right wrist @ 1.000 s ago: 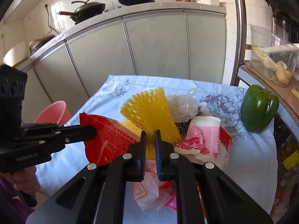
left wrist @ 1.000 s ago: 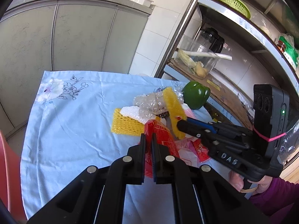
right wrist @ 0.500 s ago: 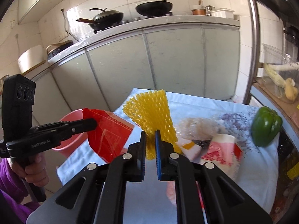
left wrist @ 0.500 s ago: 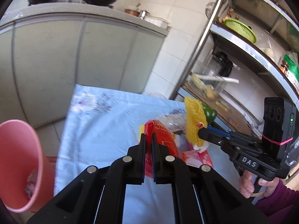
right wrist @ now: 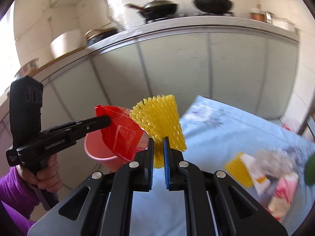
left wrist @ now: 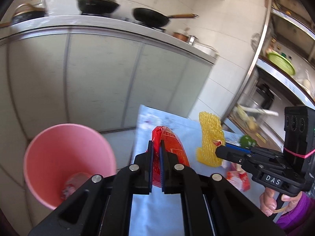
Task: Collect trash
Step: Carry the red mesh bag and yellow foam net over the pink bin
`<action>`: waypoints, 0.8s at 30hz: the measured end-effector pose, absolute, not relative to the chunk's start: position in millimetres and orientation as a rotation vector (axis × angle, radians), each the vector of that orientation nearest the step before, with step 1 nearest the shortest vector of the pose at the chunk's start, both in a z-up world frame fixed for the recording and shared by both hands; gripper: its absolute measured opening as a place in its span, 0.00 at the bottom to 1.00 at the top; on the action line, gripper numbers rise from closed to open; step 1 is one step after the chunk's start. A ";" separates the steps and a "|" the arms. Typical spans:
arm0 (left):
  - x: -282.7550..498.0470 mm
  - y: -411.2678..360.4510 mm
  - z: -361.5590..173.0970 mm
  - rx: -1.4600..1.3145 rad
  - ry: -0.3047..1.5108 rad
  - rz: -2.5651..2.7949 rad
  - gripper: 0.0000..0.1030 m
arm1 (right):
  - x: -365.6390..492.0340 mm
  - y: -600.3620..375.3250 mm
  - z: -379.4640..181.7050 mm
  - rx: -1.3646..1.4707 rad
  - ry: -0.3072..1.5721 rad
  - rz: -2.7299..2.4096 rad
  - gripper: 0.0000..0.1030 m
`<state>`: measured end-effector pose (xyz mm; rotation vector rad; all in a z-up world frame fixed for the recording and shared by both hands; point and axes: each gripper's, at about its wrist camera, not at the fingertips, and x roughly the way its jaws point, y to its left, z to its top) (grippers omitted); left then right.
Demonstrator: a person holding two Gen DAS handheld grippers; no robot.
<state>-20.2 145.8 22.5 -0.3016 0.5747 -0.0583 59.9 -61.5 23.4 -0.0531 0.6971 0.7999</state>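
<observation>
I am gripping a red wrapper [left wrist: 170, 153] between the closed fingers of my left gripper [left wrist: 155, 153], and the wrapper is standing up edge-on from the jaws, lifted off the table. Just to its left and lower down, a pink bin [left wrist: 67, 163] is sitting on the floor with its mouth open toward me, and some crumpled trash is lying at its bottom. My right gripper [right wrist: 158, 151] is clamping a piece of yellow foam netting [right wrist: 159, 122], which is fanning upward from the jaws. Seen from the right wrist, the red wrapper is hanging over the rim of the pink bin, and the netting is sitting just beside it, near the bin's edge. Behind both grippers, a table with a pale blue flowered cloth [right wrist: 226, 129] is carrying more litter: another yellow netting piece [right wrist: 239, 169], pink and white wrappers [right wrist: 283, 192], all blurred. A green pepper [left wrist: 247, 140] is resting further back on the cloth.
</observation>
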 end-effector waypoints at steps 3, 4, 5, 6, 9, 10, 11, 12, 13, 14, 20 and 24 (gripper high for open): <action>-32.1 170.1 21.2 -0.320 0.567 0.010 0.05 | 57.6 -29.4 26.0 -0.102 0.693 0.864 0.09; -36.2 178.0 20.3 -0.327 0.566 0.032 0.05 | 57.8 -22.5 26.2 -0.110 0.695 0.880 0.09; -38.7 183.7 19.1 -0.331 0.565 0.048 0.05 | 56.3 -11.8 25.8 -0.119 0.697 0.901 0.09; -43.4 192.6 18.1 -0.336 0.564 0.075 0.05 | 55.9 -1.6 25.5 -0.129 0.700 0.922 0.09; -52.1 211.6 13.0 -0.344 0.564 0.130 0.05 | 54.7 21.5 21.6 -0.150 0.719 0.973 0.09; -55.5 218.8 10.4 -0.348 0.566 0.152 0.05 | 54.8 30.6 19.7 -0.159 0.728 0.988 0.09; -58.3 224.9 7.4 -0.352 0.569 0.173 0.05 | 56.1 36.8 18.4 -0.164 0.735 0.997 0.09; -60.5 230.2 4.1 -0.352 0.572 0.194 0.05 | 57.3 45.6 15.1 -0.170 0.749 1.010 0.09; -61.4 233.9 1.4 -0.353 0.576 0.210 0.05 | 59.0 54.3 11.0 -0.174 0.765 1.021 0.09; -62.5 238.8 -2.1 -0.357 0.580 0.228 0.05 | 60.2 62.6 7.9 -0.176 0.778 1.028 0.09; -58.8 258.5 -26.7 -0.387 0.624 0.292 0.05 | 73.3 100.2 -19.0 -0.162 0.865 1.063 0.09; -53.6 263.0 -42.6 -0.392 0.662 0.311 0.05 | 78.8 112.3 -35.6 -0.148 0.919 1.061 0.09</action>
